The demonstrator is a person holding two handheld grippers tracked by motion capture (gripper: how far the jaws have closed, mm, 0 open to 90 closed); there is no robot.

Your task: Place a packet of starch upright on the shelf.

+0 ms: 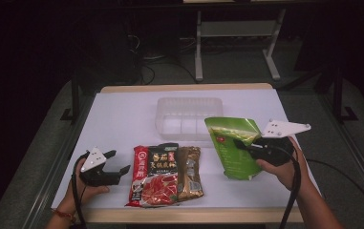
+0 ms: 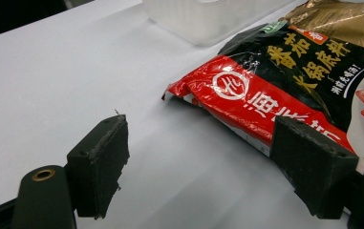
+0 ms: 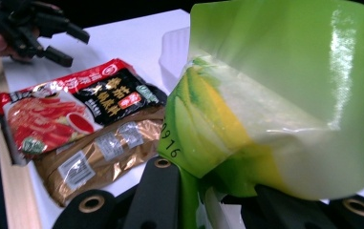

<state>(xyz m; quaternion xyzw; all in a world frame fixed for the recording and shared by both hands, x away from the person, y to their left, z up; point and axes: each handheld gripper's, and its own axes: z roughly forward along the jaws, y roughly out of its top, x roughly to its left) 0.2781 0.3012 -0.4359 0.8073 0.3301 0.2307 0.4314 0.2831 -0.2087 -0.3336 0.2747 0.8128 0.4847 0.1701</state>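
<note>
Pinching the glossy green plastic pouch (image 1: pixel 232 148) by its edge, the right gripper (image 1: pixel 242 144) holds it lifted just beside the clear plastic bin (image 1: pixel 189 117), probably for loading. Left gripper (image 1: pixel 117 162) rests near the bin, jaws spread, empty, beside the red-and-black sauce packet (image 1: pixel 153 174).

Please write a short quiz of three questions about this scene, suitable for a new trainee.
1. True or false: the right tongs are shut on the green pouch.
2. What lies partly under the red and black packet? A) a gold packet B) a spoon C) a cloth
3. Fill in: the left tongs are ____, holding nothing.

Key: 1 true; 2 A, the gold packet; 3 open.
</note>
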